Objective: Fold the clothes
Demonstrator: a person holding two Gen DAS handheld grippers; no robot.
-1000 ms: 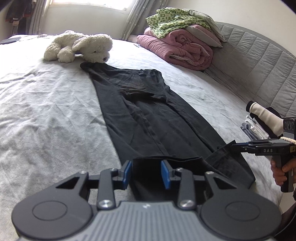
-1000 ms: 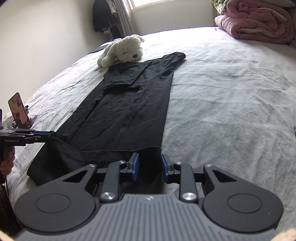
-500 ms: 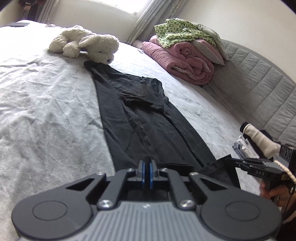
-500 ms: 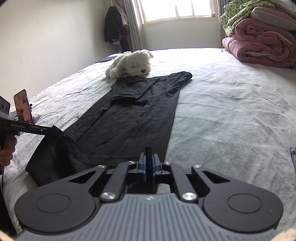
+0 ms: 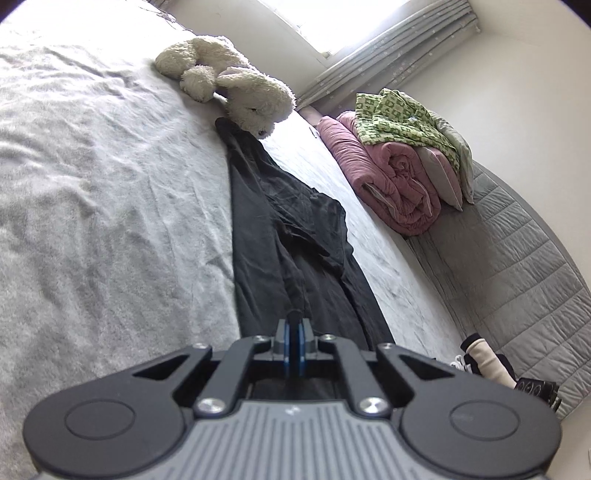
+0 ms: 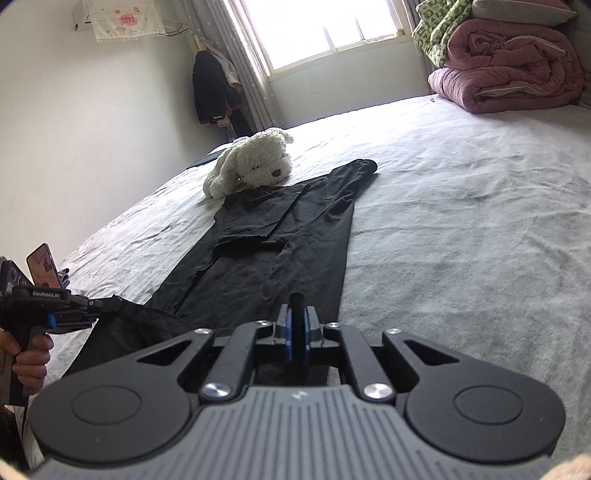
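Trousers (image 5: 295,236) hem pinched in left claw (image 5: 294,345), right claw (image 6: 296,338)

A lived-in home bedroom.
A wide bed (image 6: 461,221) with grey sheet, plush dog (image 6: 251,162), rolled pink quilt (image 6: 509,66), curtained window (image 6: 328,29).

White plush dog (image 6: 251,162) lies on the bed (image 6: 461,221), grey cover wrinkled. Rolled pink quilt (image 5: 388,177) at the grey quilted headboard (image 5: 517,266), green patterned cloth (image 5: 402,114) on top. Window (image 6: 325,29) bright, curtain (image 6: 251,74) beside it. Dark garments (image 6: 212,88) hang in the corner. Phone (image 6: 42,266), screen lit, at left edge.
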